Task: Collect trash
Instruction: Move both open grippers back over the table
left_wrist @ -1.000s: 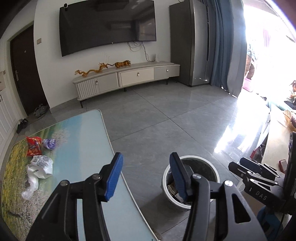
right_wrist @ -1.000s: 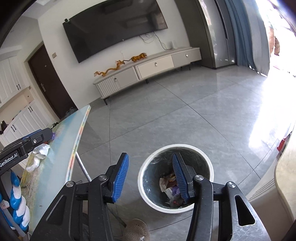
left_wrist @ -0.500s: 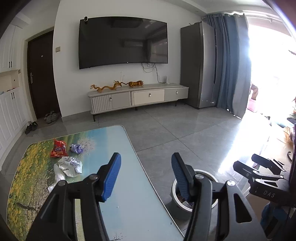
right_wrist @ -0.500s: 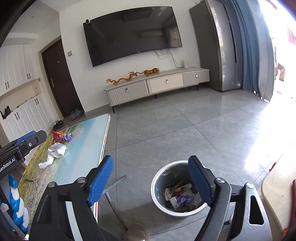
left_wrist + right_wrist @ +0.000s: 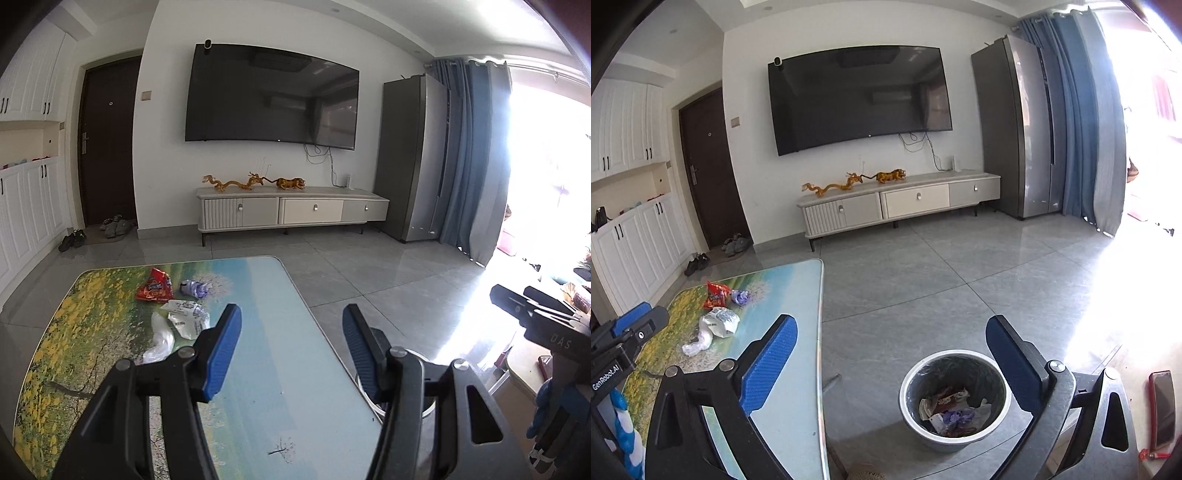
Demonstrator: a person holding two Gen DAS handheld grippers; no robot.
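Left gripper (image 5: 291, 334): black angular frame, triangular cut-outs, silver pivot screws, ribbed blue pads (image 5: 223, 350). Right gripper (image 5: 891, 354): same black frame, silver screws, textured blue pads (image 5: 768, 363). White lettering "GenRobot.AI" on the left unit's side, "DAS" on the right's. Blue-and-white glove fabric at both frame edges.

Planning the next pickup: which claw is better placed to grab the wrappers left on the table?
Left. The left claw hangs over the table near the wrappers; the right claw is over the bin.
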